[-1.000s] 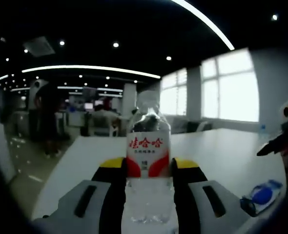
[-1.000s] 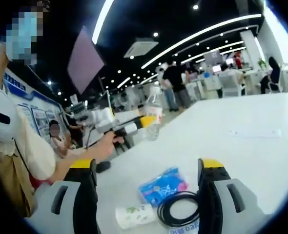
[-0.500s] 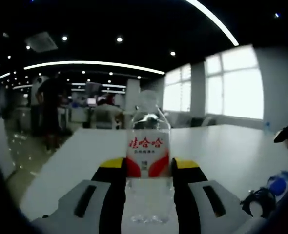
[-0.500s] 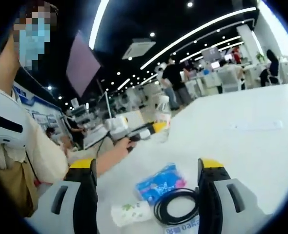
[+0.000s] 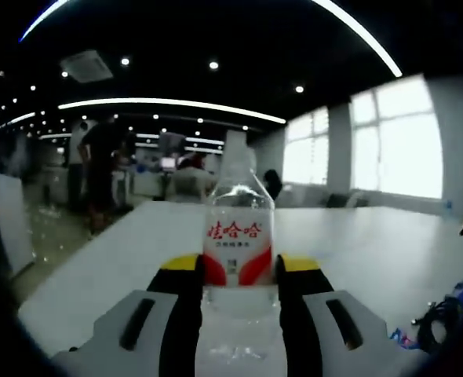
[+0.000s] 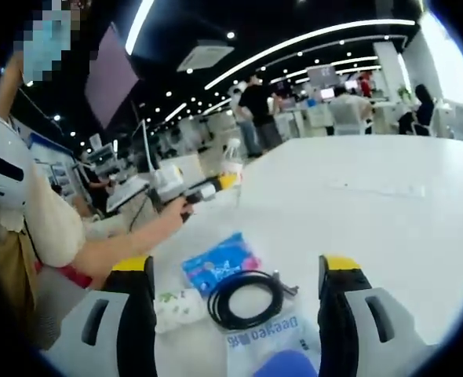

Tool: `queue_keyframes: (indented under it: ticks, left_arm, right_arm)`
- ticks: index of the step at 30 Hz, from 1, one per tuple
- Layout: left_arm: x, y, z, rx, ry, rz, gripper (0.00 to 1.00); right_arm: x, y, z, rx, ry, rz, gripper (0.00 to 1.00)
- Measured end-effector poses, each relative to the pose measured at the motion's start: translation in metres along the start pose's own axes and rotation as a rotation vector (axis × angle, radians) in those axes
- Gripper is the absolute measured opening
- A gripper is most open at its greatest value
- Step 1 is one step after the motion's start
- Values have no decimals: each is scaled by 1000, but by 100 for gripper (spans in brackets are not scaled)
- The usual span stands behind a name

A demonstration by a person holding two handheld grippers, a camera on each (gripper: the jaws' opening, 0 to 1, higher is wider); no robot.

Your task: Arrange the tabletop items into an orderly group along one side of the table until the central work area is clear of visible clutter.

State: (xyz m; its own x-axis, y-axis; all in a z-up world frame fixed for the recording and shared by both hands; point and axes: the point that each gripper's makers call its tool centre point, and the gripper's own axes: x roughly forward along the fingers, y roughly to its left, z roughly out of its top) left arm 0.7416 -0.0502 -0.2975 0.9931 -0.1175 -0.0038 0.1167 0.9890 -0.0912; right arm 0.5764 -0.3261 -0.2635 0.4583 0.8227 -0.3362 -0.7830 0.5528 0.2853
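Swinging left with the water bottle [image 5: 239, 236] pinched, the left tongs [image 5: 239, 275] are seeking a desk [image 5: 357, 251] edge spot, while the right tongs [image 6: 235, 314] are hovering spread over the black cable [image 6: 243, 298].

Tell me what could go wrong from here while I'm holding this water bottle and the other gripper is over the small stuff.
The left gripper holds the tall water bottle low on its body, so it may tip when set down. The open right gripper hovers over a coiled black cable touching the blue packet; grabbing one could drag the other.
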Motion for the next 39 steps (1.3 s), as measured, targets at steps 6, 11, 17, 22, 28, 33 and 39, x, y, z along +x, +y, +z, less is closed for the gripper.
queue_keyframes:
  ticks: [6, 11, 17, 22, 28, 33, 39]
  left_arm:
    - [-1, 6, -15, -5, 21, 36, 34]
    - [-1, 12, -13, 29, 4, 60, 34]
    - [-8, 8, -12, 68, 9, 72, 34]
    - [-10, 9, -12, 73, 33, 101, 35]
    - [-17, 3, -13, 87, 35, 130, 35]
    - [-21, 1, -15, 59, 41, 149, 35]
    - [-25, -1, -16, 70, 61, 167, 35]
  right_arm:
    - [1, 0, -4, -15, 19, 3, 84]
    - [0, 2, -2, -7, 16, 11, 84]
    - [-1, 1, -3, -12, 20, 0, 84]
    - [0, 4, 0, -12, 7, 8, 83]
    - [-4, 1, 0, -16, 18, -5, 84]
    - [-15, -3, 6, -13, -2, -23, 86]
    - [-23, -17, 4, -22, 24, -78, 89]
